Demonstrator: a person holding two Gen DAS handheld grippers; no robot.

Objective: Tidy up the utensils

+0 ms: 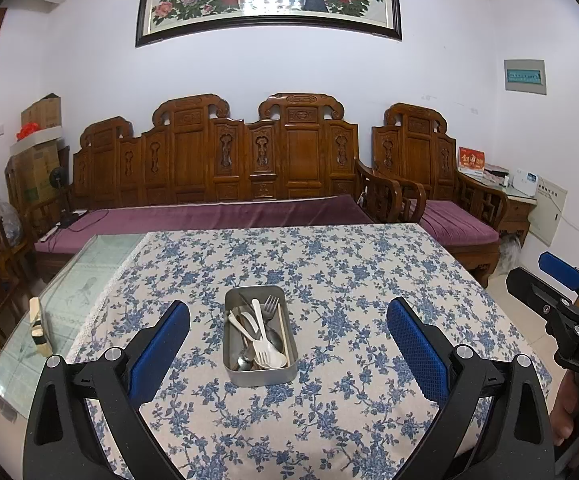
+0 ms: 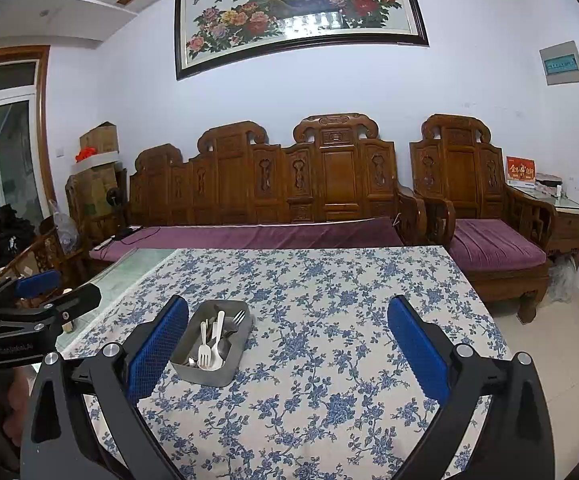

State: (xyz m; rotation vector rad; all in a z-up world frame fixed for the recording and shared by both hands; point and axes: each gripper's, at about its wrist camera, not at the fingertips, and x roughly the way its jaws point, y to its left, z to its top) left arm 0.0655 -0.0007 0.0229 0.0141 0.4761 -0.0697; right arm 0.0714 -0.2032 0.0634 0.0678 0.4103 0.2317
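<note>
Both grippers, left gripper [image 1: 288, 330] and right gripper [image 2: 288, 330], hover with jaws spread wide, empty. Rectangular metal tin [image 1: 260, 376] sits mid floral tablecloth [image 1: 369, 280], holding white plastic fork [image 1: 263, 350], steel fork [image 1: 269, 306], spoons, chopsticks.

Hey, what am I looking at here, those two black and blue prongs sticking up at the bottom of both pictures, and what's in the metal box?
Those prongs are the two fingers of a hand-held gripper, a clamp a person squeezes. There is no robot: a person holds one gripper in each hand, and each carries a wide-angle camera looking forward along its fingers. One picture comes from the left gripper, the other from the right gripper. Both are open and hold nothing.

On the flowered tablecloth stands a metal tray holding mixed utensils: a white plastic fork, a metal fork, spoons, chopsticks. The left view sees the tray straight ahead; in the right view it sits to the left.
</note>
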